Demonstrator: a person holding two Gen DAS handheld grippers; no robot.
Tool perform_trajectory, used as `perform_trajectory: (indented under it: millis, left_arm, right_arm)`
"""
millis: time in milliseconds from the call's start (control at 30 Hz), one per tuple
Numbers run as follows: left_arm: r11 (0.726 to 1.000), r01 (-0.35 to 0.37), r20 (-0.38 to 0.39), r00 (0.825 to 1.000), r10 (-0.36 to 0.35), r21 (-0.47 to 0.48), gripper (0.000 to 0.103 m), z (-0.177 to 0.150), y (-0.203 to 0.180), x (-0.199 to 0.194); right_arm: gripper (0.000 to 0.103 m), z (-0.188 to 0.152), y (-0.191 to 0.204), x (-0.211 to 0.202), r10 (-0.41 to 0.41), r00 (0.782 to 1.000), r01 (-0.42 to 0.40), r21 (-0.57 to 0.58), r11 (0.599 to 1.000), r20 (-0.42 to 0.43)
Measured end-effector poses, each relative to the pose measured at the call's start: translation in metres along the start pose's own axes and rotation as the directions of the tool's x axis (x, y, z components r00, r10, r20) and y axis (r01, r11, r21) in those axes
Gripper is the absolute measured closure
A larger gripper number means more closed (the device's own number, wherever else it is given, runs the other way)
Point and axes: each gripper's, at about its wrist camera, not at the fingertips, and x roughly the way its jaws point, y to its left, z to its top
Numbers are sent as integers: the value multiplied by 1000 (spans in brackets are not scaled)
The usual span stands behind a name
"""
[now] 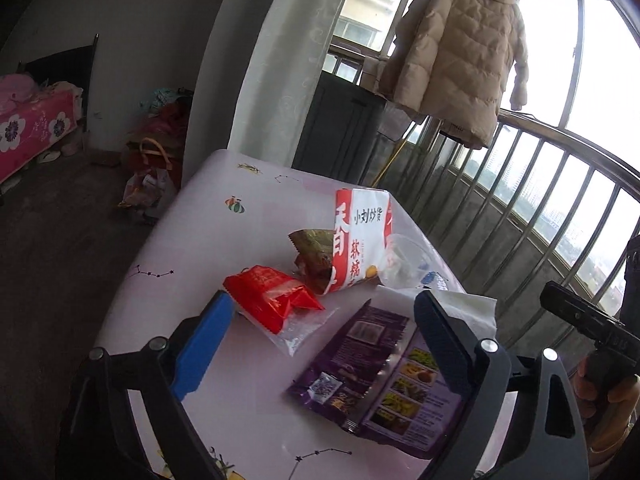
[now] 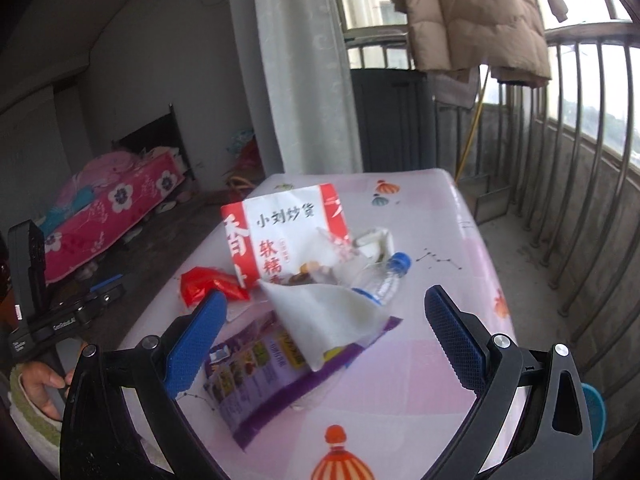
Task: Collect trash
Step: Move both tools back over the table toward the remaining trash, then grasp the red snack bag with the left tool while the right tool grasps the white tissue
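Trash lies on a table with a pale pink patterned cloth (image 1: pixel 208 216). In the left wrist view I see a red wrapper (image 1: pixel 272 300), a purple snack packet (image 1: pixel 380 376), a white-and-red bag (image 1: pixel 360 236) standing up, a brown-green wrapper (image 1: pixel 316 256) and a white tissue (image 1: pixel 460 304). My left gripper (image 1: pixel 325 302) hangs open just above the red wrapper and purple packet, holding nothing. In the right wrist view my right gripper (image 2: pixel 327 298) is also open and empty, over the white tissue (image 2: pixel 328 312) and purple packet (image 2: pixel 256 372). A clear bottle (image 2: pixel 384 280) with a blue cap lies beside the bag (image 2: pixel 284 232).
A metal balcony railing (image 2: pixel 576 184) runs along the table's right side. A dark cabinet (image 2: pixel 392 120) and a hanging beige coat (image 1: pixel 456 52) are behind the table. A bed with a pink flowered cover (image 2: pixel 112 208) and bags on the floor (image 1: pixel 152 168) are to the left.
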Motion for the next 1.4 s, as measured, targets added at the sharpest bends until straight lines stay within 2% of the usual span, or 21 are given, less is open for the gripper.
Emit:
perform_trajectory:
  millis: [167,300,400,433,567,733,833,1200,1400]
  left_arm:
    - [1000,24,-50,998,-24,12,21,8,21,36]
    - [998,15,-99,995,-9,57,23,12,26,70]
    - [995,-13,-148,989,27,94,30,11,30,96]
    - [995,-25,-165,985,42,101,35,9,31,103]
    - [991,-58,-222,972,83,117,48,0,38,121]
    - [994,-60,-247,965,81,93,61,-10,47,123]
    - [994,-59,-247,966,79,87,65,-12,50,119]
    - [996,-59,-227,971,74,72,69,-11,52,111]
    - [997,-56,-196,979,65,49,70,-6,55,98]
  right_arm:
    - [9,5,12,32,16,996,-21,-57,998,-86]
    - [13,5,14,58,6,988,-23,-105,994,-156]
    - [18,1,13,75,-6,977,-19,-117,993,-215]
    - [19,0,12,79,-13,973,-14,-118,993,-232]
    - [31,-8,9,90,-27,955,-6,-111,994,-295]
    - [46,-15,11,94,-41,942,0,-121,993,-334]
    - [56,-16,11,96,-54,936,11,-124,992,-347]
    - [85,-14,9,95,-73,938,32,-125,992,-338]
    - [95,-8,7,87,-74,949,40,-114,993,-307]
